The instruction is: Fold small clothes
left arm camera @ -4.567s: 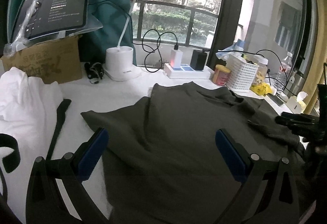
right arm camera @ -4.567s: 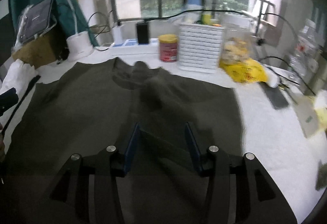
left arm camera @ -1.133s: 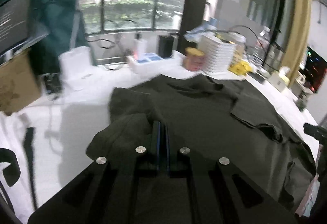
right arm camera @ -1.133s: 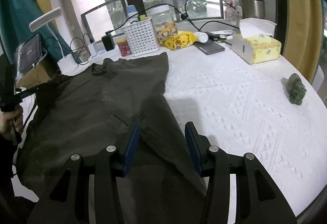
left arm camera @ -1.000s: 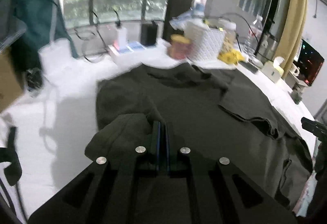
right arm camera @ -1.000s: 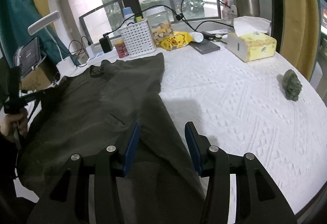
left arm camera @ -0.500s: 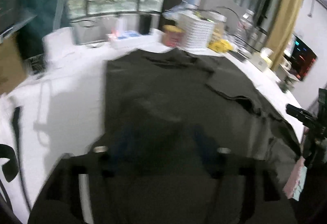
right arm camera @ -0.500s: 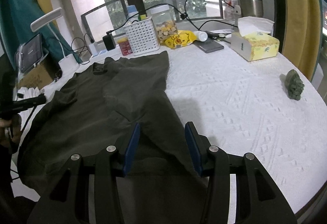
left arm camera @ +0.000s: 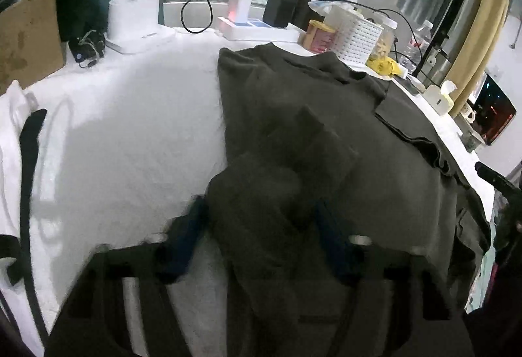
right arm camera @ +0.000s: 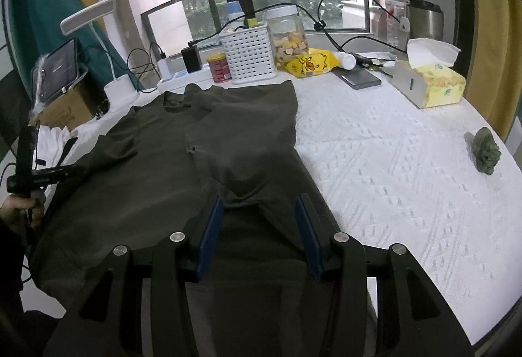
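A dark olive shirt point(left arm camera: 326, 128) lies spread on the white tablecloth, its left and right sides folded in toward the middle. My left gripper point(left arm camera: 261, 226) is blurred over the near left part of the shirt. Its jaws are closing, with a rumpled fold of the shirt between the blue pads point(left arm camera: 192, 226). I cannot see the pads pressing on it. In the right wrist view a hand holds this gripper point(right arm camera: 42, 176) at the shirt's point(right arm camera: 163, 177) left edge. My right gripper point(right arm camera: 259, 223) stands half open over the near right hem. Cloth lies between its pads, not pinched.
Along the back stand a white basket point(right arm camera: 249, 53), a red can point(right arm camera: 220, 66), a power strip point(left arm camera: 257, 29) with cables, a lamp base point(left arm camera: 133, 18) and a cardboard box point(left arm camera: 26, 31). A tissue box point(right arm camera: 430, 86) and a green figurine point(right arm camera: 486, 151) sit right. White clothing point(left arm camera: 9, 128) lies left.
The left gripper, shut on a fold of the shirt a second ago, opened, let it go and drew back toward the near hem. The shirt's left side now lies folded over. The right gripper barely moved.
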`<state>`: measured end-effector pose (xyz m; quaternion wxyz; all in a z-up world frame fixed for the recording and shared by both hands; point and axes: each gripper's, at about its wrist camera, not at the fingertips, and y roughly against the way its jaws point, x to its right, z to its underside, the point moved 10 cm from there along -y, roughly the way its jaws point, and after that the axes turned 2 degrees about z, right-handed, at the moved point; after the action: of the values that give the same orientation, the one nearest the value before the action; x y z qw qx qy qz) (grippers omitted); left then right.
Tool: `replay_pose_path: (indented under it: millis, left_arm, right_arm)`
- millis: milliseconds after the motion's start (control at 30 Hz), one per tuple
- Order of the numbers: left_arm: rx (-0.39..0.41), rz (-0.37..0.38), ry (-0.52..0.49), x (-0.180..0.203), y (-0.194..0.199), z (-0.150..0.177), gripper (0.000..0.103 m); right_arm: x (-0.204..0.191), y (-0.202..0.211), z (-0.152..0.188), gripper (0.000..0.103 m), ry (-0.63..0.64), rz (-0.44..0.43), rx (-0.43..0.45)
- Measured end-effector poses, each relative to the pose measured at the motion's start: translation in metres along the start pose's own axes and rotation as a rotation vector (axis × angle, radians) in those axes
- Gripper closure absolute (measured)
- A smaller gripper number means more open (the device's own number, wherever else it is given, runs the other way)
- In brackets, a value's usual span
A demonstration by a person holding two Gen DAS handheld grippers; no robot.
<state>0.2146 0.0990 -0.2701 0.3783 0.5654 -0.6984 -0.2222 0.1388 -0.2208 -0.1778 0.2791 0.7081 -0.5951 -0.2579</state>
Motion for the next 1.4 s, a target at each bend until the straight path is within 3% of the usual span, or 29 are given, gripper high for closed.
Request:
replay_pose_path:
  millis: [33, 100, 233, 333, 467, 700, 867, 933, 1000, 1067, 1167, 1333, 1400]
  left_arm:
    - [0.006, -0.01, 0.002, -0.002, 0.002, 0.0, 0.068]
    - [0.037, -0.025, -0.023, 0.003, 0.008, -0.002, 0.088]
    - [0.111, -0.115, -0.133, 0.018, 0.024, -0.009, 0.089]
    - [0.144, -0.194, -0.271, 0.039, 0.03, -0.011, 0.089]
    - [0.097, -0.113, -0.34, 0.069, 0.019, 0.001, 0.089]
    - [-0.017, -0.021, -0.309, 0.086, -0.001, 0.024, 0.089]
    - [0.025, -0.031, -0.283, 0.089, 0.016, 0.007, 0.087]
    - [0.059, -0.044, -0.276, 0.086, 0.021, -0.006, 0.081]
    - [0.084, -0.065, -0.256, 0.078, 0.018, -0.02, 0.035]
    - [0.097, -0.069, -0.215, 0.066, 0.009, -0.031, 0.022]
    - [0.056, -0.089, -0.163, 0.048, -0.013, -0.039, 0.022]
    - [-0.016, 0.022, -0.226, 0.069, -0.034, -0.031, 0.023]
    - [-0.06, 0.064, -0.262, 0.084, -0.04, -0.022, 0.037]
  right_arm:
    - [0.001, 0.0, 0.0, 0.054, -0.002, 0.003, 0.0]
    - [0.003, 0.001, 0.002, 0.054, -0.007, 0.005, 0.0]
    - [0.005, 0.0, 0.004, 0.054, -0.012, 0.004, -0.003]
    - [0.004, 0.0, 0.005, 0.054, -0.013, -0.002, -0.003]
    - [0.006, 0.0, 0.007, 0.054, -0.019, -0.007, 0.0]
    - [0.022, 0.003, 0.012, 0.054, -0.043, 0.011, 0.001]
    - [0.032, 0.003, 0.014, 0.054, -0.059, 0.017, 0.001]
    - [0.032, 0.001, 0.014, 0.054, -0.063, 0.012, 0.001]
    - [0.031, 0.0, 0.015, 0.054, -0.064, 0.005, 0.003]
    - [0.03, 0.0, 0.014, 0.054, -0.065, -0.001, 0.005]
    - [0.031, 0.002, 0.014, 0.054, -0.069, -0.003, 0.008]
    - [0.039, 0.004, 0.017, 0.054, -0.086, 0.014, 0.009]
    - [0.043, 0.004, 0.018, 0.054, -0.093, 0.021, 0.008]
